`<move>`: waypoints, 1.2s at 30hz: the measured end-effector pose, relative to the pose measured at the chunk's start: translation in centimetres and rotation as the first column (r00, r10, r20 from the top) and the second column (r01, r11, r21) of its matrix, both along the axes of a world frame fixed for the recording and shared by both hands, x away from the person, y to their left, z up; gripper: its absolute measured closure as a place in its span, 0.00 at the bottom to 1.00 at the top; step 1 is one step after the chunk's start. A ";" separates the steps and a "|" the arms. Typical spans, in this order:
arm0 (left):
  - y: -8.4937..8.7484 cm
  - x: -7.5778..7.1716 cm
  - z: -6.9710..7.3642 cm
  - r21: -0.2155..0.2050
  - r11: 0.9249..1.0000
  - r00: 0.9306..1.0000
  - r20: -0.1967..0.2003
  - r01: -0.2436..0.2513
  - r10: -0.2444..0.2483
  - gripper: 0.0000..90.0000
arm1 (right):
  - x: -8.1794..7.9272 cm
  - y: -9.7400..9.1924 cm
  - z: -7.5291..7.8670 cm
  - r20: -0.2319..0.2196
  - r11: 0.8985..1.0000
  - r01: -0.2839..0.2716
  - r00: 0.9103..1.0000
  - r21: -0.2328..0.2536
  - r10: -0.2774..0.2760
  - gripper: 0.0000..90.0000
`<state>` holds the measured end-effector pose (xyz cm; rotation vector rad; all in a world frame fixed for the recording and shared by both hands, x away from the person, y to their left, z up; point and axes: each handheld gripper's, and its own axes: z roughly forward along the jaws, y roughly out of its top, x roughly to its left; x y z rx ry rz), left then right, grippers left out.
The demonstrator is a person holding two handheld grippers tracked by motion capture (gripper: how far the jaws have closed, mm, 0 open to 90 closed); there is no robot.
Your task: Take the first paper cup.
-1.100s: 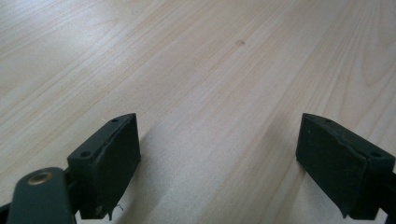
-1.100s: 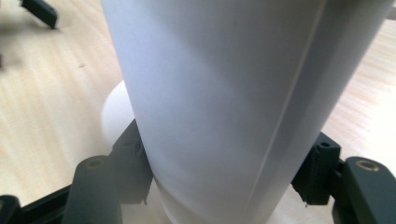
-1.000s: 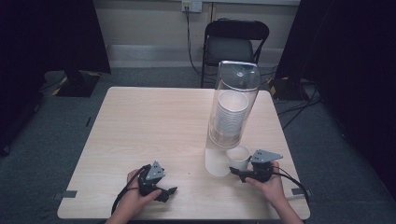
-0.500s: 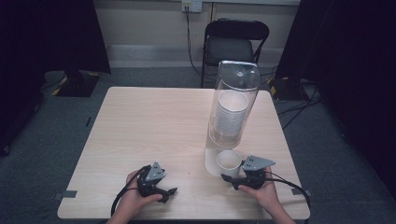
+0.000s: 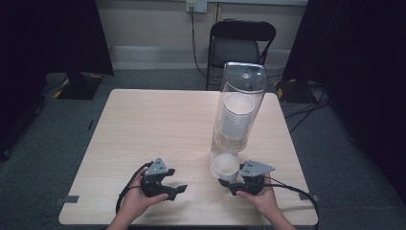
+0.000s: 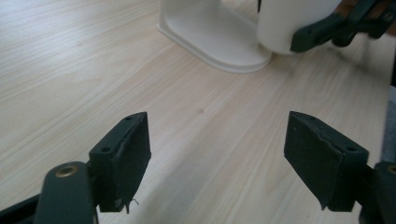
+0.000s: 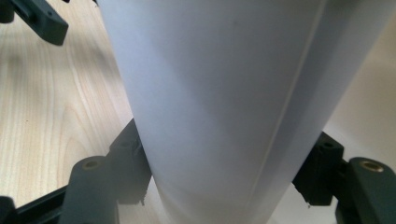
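A white paper cup stands just in front of the dispenser's white base. My right gripper is shut on it. In the right gripper view the cup's wall sits squeezed between both black pads. The tall clear dispenser tube holds a stack of white cups. Near the table's front edge, left of the cup, my left gripper points towards it. In the left gripper view its jaws stand wide apart over bare wood. They have just been closing a little, with nothing between them.
The light wooden table has bare surface to the left and behind. A black chair stands beyond the far edge. Cables trail from both grippers off the table's front edge.
My right gripper has drawn the cup out from the dispenser's base, leftwards and towards the front edge. The left gripper has lifted a little off the table.
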<state>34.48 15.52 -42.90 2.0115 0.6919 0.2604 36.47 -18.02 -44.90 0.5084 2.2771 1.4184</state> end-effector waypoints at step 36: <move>-5.2 2.3 4.9 -0.031 0.996 0.964 -0.258 -0.080 0.069 0.96 | -1.4 3.5 0.1 0.098 0.984 -0.156 0.981 -0.082 0.164 0.35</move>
